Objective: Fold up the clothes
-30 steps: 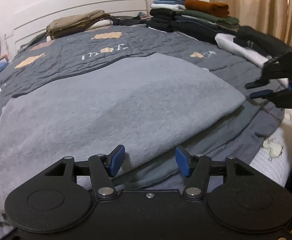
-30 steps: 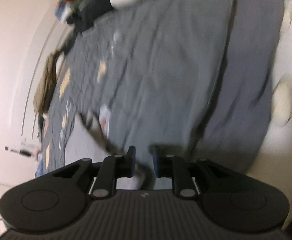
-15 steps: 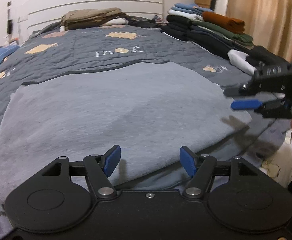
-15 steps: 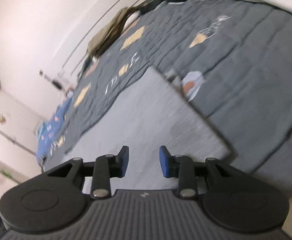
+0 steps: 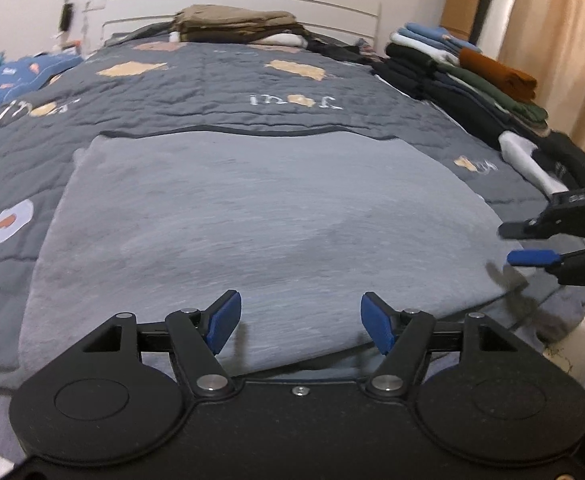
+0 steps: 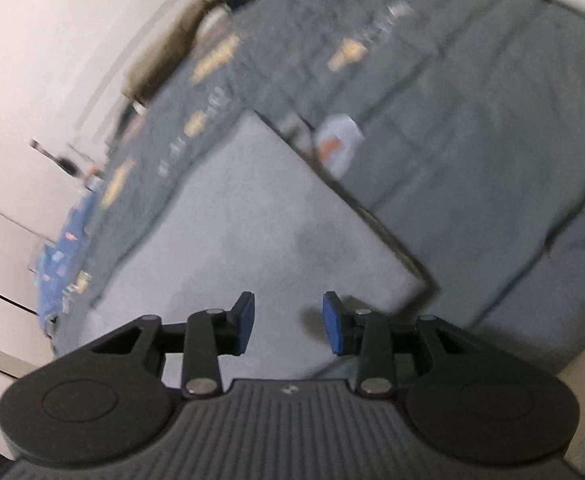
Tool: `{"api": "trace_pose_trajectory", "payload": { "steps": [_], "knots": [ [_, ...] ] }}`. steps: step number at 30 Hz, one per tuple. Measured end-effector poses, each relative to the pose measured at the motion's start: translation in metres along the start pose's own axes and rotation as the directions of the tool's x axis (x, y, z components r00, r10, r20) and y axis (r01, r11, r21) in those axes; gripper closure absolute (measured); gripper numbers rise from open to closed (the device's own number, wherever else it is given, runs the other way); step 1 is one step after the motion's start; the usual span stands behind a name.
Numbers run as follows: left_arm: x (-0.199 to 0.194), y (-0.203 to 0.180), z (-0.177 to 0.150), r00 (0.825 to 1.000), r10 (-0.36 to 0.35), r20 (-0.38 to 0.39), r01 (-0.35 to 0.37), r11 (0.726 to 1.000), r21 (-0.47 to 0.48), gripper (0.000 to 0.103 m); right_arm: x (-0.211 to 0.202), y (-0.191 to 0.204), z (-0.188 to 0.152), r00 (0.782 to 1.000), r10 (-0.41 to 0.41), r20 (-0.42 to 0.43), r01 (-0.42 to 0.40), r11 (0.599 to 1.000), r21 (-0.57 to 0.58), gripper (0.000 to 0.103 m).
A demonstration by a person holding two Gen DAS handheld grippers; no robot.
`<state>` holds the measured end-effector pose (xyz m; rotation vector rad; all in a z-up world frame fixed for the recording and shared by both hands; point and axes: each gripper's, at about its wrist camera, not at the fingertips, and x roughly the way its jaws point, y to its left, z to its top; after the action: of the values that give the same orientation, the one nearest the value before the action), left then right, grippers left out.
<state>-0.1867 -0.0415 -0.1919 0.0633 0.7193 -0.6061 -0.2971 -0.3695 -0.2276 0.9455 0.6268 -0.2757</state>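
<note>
Now, garment: grey folded top [image 5: 260,216] flat on bed quilt [image 5: 212,92].
Left claw [image 5: 298,316]: open, empty.
Right claw [image 6: 288,322]: just opening, nothing between.

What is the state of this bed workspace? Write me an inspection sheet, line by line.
Surface: dark grey quilt with patch prints, on a bed.
Job's things: light grey garment lying flat, folded over.
Clutter: stacks of folded clothes along the right edge; brown pile by the headboard; blue bedding on the left.
Grippers: left claw open, empty above the garment's near edge; right claw has just been opening, nothing between its jaws.
Cables: nothing seen.
Surroundings: white headboard, curtain.
</note>
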Motion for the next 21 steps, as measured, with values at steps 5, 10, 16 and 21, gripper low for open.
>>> {"api": "trace_pose_trajectory", "payload": {
  "steps": [5, 10, 16, 21],
  "knots": [
    [-0.024, 0.025, 0.002, 0.989, 0.091, 0.118, -0.078, 0.991, -0.110, 0.037, 0.002, 0.031, -0.011, 0.996, 0.091, 0.008, -0.090, 0.991, -0.094, 0.065],
    [-0.036, 0.065, 0.000, 0.979, 0.170, 0.109, -0.132, 0.947, -0.294, 0.037, 0.008, 0.065, -0.023, 0.995, 0.096, -0.014, -0.096, 0.967, -0.237, 0.064],
    [-0.050, 0.101, -0.006, 0.965, 0.247, 0.082, -0.192, 0.889, -0.415, 0.037, 0.013, 0.093, -0.039, 0.990, 0.129, -0.056, -0.141, 0.934, -0.330, 0.061],
    [-0.058, 0.122, -0.013, 0.963, 0.263, 0.055, -0.209, 0.862, -0.461, 0.037, 0.020, 0.114, -0.053, 0.981, 0.158, -0.110, -0.188, 0.910, -0.370, 0.060]
  ]
}}
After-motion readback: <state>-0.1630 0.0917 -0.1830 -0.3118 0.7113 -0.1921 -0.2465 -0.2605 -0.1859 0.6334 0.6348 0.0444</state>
